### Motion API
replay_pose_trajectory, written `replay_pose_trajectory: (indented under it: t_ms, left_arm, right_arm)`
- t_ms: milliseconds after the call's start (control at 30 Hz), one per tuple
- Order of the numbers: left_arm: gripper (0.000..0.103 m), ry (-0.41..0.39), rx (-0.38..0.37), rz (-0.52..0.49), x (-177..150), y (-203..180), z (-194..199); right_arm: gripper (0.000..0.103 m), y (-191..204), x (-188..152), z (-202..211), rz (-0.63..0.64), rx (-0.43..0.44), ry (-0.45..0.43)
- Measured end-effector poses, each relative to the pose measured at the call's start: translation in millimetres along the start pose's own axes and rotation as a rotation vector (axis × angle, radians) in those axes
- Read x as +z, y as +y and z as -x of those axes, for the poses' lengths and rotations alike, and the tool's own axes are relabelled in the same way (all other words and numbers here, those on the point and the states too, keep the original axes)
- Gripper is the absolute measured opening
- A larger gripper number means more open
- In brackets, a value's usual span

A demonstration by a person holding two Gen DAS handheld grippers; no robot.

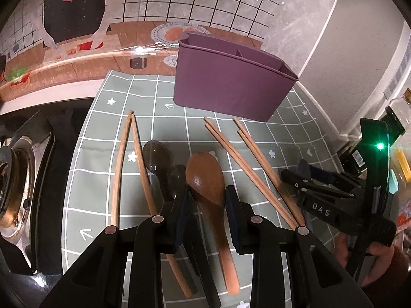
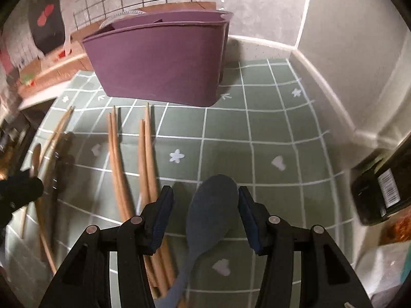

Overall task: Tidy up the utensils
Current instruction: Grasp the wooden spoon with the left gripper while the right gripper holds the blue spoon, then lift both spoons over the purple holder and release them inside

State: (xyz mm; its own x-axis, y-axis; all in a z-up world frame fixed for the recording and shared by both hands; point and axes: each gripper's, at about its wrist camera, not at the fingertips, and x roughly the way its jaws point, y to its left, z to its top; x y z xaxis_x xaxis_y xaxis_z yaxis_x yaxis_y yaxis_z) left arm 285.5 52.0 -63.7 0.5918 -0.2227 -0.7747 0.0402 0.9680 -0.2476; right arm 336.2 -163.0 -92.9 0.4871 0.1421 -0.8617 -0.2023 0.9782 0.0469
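My left gripper (image 1: 206,200) is shut on a brown wooden spoon (image 1: 205,177), its pads against the sides of the bowl and the handle running back under the fingers. My right gripper (image 2: 203,200) is open around a blue-grey spoon (image 2: 213,205) lying on the green checked mat (image 2: 269,118). The right pad sits at the bowl's edge and the left pad stands apart. A purple divided utensil holder (image 1: 231,87) (image 2: 159,59) stands upright at the back of the mat. Wooden chopsticks (image 1: 239,156) (image 2: 146,159) and two dark spoons (image 1: 156,156) lie on the mat.
A gas stove burner (image 1: 15,179) sits left of the mat. Dark bottles (image 2: 380,195) and packets crowd the right edge by the wall corner. The right gripper (image 1: 295,177) shows at the right of the left wrist view, held by a hand (image 1: 380,254).
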Motion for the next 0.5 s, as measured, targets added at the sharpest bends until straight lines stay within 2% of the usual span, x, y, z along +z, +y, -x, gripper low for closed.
replay_pose_trajectory:
  t_ms: [67, 167, 367, 500]
  left_arm:
    - [0.03, -0.005, -0.003, -0.003, 0.0, 0.3, 2.0]
    - [0.03, -0.004, -0.005, -0.001, -0.1, 1.5, 2.6]
    - [0.03, -0.016, -0.013, -0.018, -1.2, 1.5, 9.5]
    - [0.03, -0.057, -0.021, -0.053, 1.4, -2.3, 27.5]
  right_arm:
    - [0.047, -9.1, -2.3, -0.6, -0.054, 0.051, 0.001]
    - [0.035, -14.2, -4.3, 0.3, -0.08, 0.043, -0.009]
    - [0.034, -8.3, -7.7, 14.4, -0.056, -0.006, -0.042]
    - [0.033, -4.8, -5.8, 48.6, -0.038, -0.013, -0.11]
